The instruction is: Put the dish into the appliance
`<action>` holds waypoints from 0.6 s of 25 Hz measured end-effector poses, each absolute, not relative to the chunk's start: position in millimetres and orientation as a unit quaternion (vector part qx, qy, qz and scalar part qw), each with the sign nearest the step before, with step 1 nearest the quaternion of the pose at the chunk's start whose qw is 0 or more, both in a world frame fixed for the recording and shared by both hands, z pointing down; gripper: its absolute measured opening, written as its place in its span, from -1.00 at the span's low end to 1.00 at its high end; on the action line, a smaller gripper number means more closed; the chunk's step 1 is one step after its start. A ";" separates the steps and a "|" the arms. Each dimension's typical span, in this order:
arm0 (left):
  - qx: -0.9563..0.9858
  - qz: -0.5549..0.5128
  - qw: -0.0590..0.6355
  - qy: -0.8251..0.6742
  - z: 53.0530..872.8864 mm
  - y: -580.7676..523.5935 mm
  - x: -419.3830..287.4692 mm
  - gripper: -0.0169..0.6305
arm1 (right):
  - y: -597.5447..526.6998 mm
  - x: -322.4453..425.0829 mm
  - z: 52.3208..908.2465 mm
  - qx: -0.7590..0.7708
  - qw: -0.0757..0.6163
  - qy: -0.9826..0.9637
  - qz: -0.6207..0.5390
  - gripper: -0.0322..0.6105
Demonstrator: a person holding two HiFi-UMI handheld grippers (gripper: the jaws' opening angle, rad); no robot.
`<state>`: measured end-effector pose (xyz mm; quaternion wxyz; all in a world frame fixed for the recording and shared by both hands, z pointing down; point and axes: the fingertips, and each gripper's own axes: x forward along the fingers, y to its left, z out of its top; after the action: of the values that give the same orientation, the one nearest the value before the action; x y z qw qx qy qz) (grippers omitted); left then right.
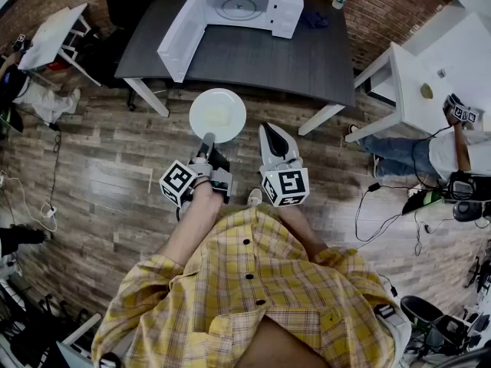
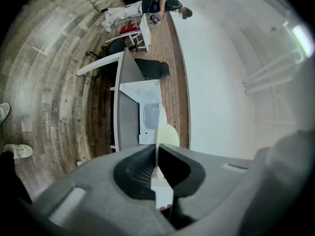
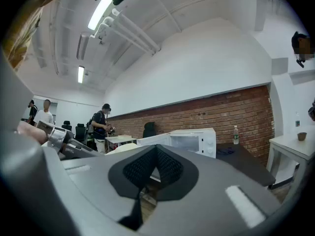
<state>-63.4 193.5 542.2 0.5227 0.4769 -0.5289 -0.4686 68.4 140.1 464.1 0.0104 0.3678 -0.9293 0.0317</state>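
The dish is a round, shallow white plate w/ a faint yellowish patch at its centre and apparently nothing on it. It hangs roughly level in the air over the wood floor, just short of the near edge of the dark table. In the left gripper view it shows edge-on as a thin pale rim.

The left gripper has it by the near rim only, jaws nearly closed and pinched on that thin edge. The right gripper hangs just beside it w/ jaws together and nothing between them.

The microwave stands at the table's far edge. Its door is swung out toward the near-left and its turntable is bare.

The step in hand looks like the carry-in. Since the hold is at the rim only, the dish is best kept level and moved slowly, passing right of the open door and straight into the cavity. It should be set flat on the turntable before the jaws let go.
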 end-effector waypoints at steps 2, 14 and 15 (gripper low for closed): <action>0.478 -0.470 0.521 -0.529 539.9 198.4 -65.2 -0.92 | 143.6 67.2 465.7 0.367 0.010 -0.929 0.039 -0.89; 0.488 -0.471 0.517 -0.522 527.7 212.9 -73.5 -0.92 | 161.5 59.0 466.3 0.367 0.008 -0.929 0.045 -0.89; 0.488 -0.471 0.517 -0.522 528.2 212.3 -72.5 -0.92 | 160.7 60.1 465.4 0.366 0.002 -0.929 0.047 -0.89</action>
<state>-72.5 212.3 528.2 0.5171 0.4882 -0.5217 -0.4713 60.1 160.7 465.4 0.0025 0.3659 -0.9295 0.0469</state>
